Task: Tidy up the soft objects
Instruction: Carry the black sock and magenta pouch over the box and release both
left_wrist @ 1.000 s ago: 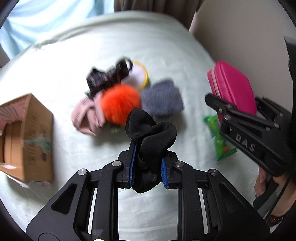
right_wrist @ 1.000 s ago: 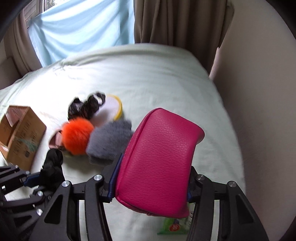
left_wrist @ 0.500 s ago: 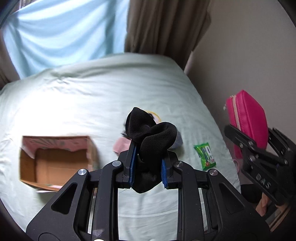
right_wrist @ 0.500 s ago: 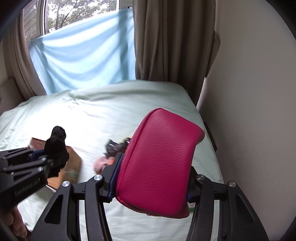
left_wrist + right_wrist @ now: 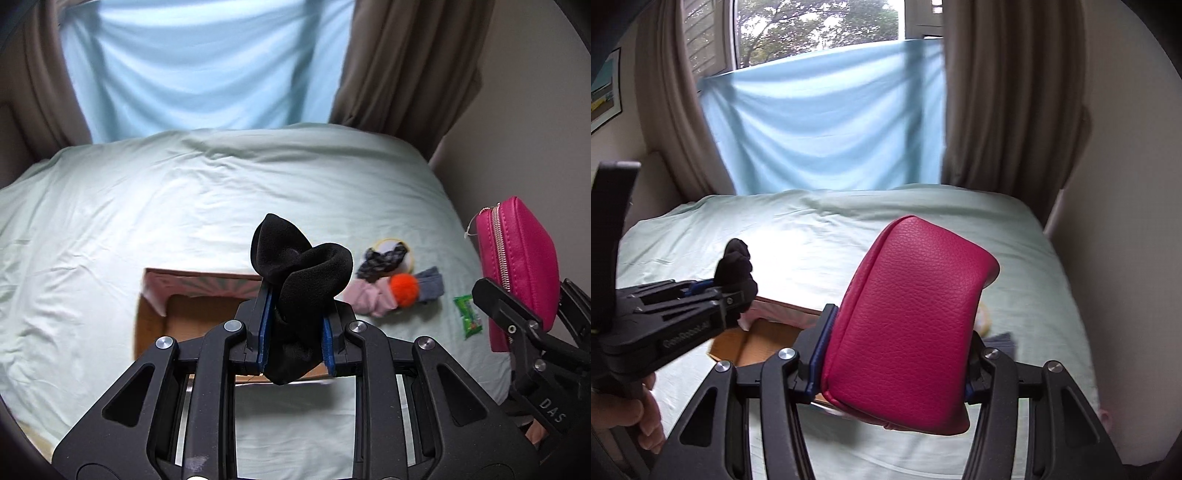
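Above the pale green bed [image 5: 166, 206] | left gripper [image 5: 295, 332] clenched on crumpled black fabric sock [image 5: 299, 273], right gripper [image 5: 894, 373] grasping pink leather pouch [image 5: 908, 317] | open cardboard box [image 5: 177, 317] looks empty (interior partly hidden) | fluffy pile [image 5: 391, 284] left unsorted

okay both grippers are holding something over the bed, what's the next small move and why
Probably lower the left gripper toward the open cardboard box and release there. It is shut on the black sock and the box lies right below it, while the right gripper holds the pink pouch beside it.
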`<state>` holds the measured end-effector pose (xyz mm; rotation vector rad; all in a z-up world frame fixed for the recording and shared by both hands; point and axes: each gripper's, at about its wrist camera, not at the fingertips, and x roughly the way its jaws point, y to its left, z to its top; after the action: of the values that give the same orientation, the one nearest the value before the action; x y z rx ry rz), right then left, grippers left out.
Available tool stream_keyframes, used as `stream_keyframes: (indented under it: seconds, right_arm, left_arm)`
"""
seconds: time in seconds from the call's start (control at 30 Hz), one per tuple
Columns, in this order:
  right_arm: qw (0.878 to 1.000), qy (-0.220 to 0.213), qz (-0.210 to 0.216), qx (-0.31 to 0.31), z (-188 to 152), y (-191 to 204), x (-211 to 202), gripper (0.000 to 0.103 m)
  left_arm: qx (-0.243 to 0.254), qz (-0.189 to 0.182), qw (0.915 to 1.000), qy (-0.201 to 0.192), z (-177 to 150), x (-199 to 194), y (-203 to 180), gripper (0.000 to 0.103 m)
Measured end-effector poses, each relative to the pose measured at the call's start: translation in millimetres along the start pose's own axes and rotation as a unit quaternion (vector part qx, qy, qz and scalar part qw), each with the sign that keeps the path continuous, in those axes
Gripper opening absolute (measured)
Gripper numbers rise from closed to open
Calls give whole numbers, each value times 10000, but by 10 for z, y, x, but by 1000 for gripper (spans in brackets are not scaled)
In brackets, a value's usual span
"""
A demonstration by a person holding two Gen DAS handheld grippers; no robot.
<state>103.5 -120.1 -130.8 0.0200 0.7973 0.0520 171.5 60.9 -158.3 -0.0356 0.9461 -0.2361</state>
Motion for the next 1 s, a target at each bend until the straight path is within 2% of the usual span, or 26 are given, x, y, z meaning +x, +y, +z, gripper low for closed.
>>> stream_keyframes:
  seconds: [0.2,0.4,0.5,0.77,1.0]
  right_arm:
    - [9990,295,344,54,33,527,425,50]
    - [9920,1002,678,356,8,878,1040,50]
    - [9864,1391,750,452,-37,912,1372,50]
    - [9585,2528,919,944,-331,989,2244,50]
    - [9341,3108,978,1459,-485,934,2676,51]
  left_arm:
    - [-64,255,9988,422,-105,346,670,19]
    - [-248,362,9948,920,-237,816,1149,19]
    - [-292,375,9921,1164,-295,1054,1292,19]
    - [-165,324,9806,1929,-478,1707,1429,19]
    - [-51,266,9708,2383,-591,2110,1388,19]
